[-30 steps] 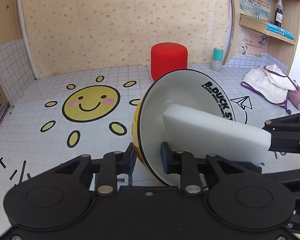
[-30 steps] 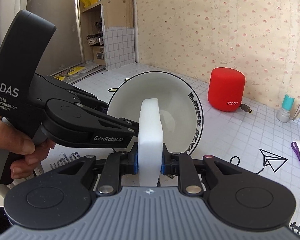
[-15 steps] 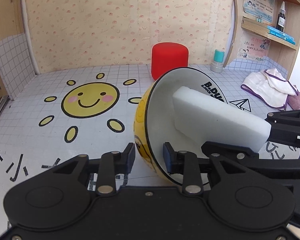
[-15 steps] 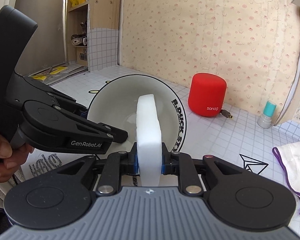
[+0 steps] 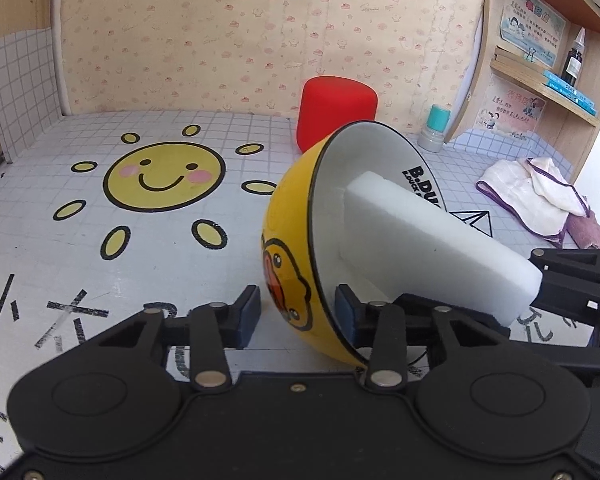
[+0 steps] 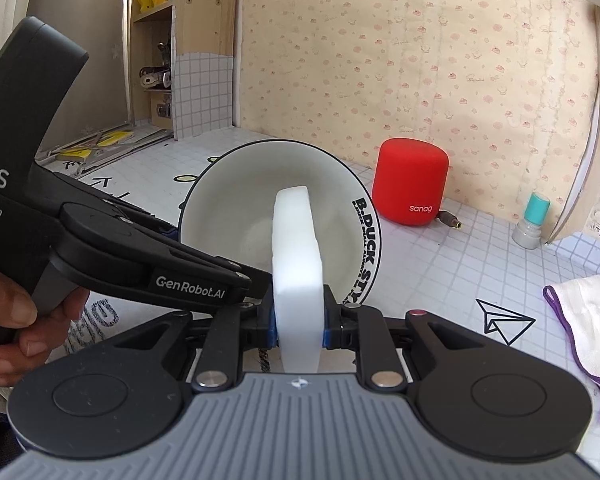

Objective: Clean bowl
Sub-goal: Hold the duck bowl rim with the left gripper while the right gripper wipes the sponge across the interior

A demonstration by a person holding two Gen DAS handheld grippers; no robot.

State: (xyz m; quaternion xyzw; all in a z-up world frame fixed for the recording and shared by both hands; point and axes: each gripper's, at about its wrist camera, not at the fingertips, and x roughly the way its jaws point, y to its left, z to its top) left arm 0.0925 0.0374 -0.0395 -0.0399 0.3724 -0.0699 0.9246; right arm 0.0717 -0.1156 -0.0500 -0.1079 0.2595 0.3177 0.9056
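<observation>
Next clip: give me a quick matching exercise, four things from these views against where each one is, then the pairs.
Things:
1. sponge
2. bowl
3. red speaker
4. white cloth

Places:
A. on the table by the wallpapered back wall
B. tipped on its side, rim between the left tongs' fingers
C. clamped in the right tongs, far end inside the bowl
D. crumpled on the table below the wooden shelves

Pairs: 1-C, 2-B, 3-A, 4-D
</observation>
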